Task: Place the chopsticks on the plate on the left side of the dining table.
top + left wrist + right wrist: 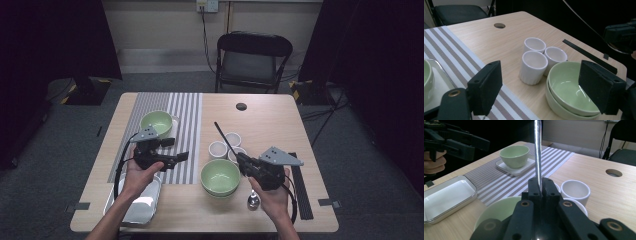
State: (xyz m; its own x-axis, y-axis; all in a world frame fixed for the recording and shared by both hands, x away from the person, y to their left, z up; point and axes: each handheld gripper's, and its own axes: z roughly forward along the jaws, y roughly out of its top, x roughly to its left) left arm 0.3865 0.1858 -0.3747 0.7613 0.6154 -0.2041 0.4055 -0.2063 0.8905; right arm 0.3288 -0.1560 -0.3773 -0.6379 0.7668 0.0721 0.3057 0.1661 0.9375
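Behind the wooden table (260, 120) stands a dark folding chair (252, 60), and a striped runner (187, 115) lies over the table's left part. Right gripper (541, 185) has its jaws pressed together on a thin metal utensil handle (538, 150), which rises upward above the stacked green bowls (220, 177) and the three white cups (225, 146). Left gripper (540, 87) is held with jaws wide apart and nothing between them, above the runner's edge, near the white tray (447, 196).
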